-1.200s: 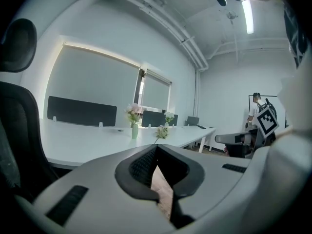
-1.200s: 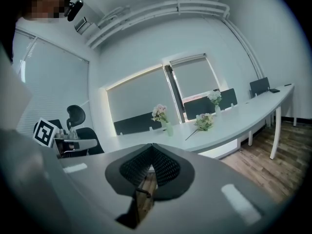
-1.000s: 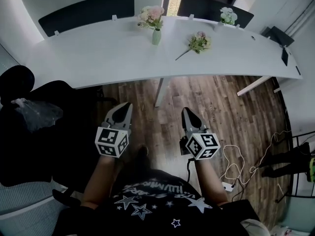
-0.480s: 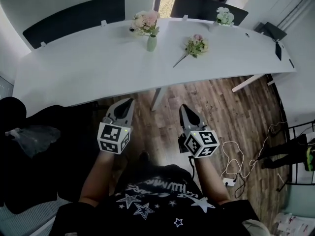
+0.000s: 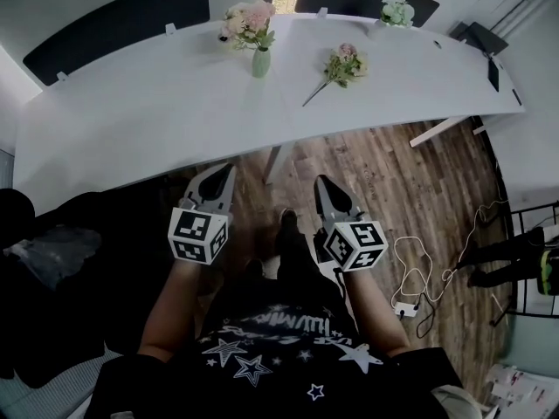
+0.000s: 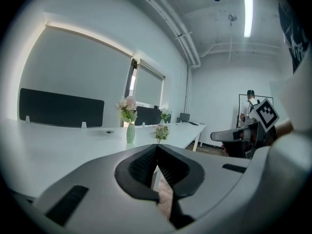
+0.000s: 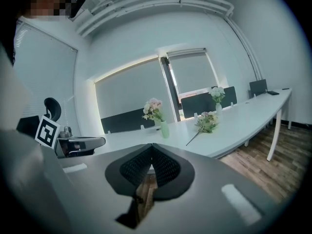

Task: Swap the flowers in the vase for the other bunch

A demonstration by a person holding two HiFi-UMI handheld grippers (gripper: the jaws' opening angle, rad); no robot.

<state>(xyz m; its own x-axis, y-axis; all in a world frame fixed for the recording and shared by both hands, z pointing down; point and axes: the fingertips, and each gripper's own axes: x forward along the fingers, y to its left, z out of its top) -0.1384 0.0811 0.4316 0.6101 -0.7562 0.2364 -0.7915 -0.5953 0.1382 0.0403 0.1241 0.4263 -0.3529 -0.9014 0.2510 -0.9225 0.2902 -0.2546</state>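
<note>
Standing short of the white surface (image 5: 148, 120), the person holds both grippers low over the wooden floor (image 5: 393, 173). The left gripper (image 5: 228, 169) is closed with nothing between its jaws, and so is the right gripper (image 5: 320, 182). A pale green vase (image 5: 261, 62) stands upright on the surface, holding pink flowers (image 5: 248, 23). The other bunch (image 5: 342, 63) lies flat to its right, apart from it, seemingly pink-topped.

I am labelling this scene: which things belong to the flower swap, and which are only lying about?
For the job: green vase, pink flowers in it, loose bunch, left gripper, right gripper.
Lying about: far flowers, floor cables, black chair.
</note>
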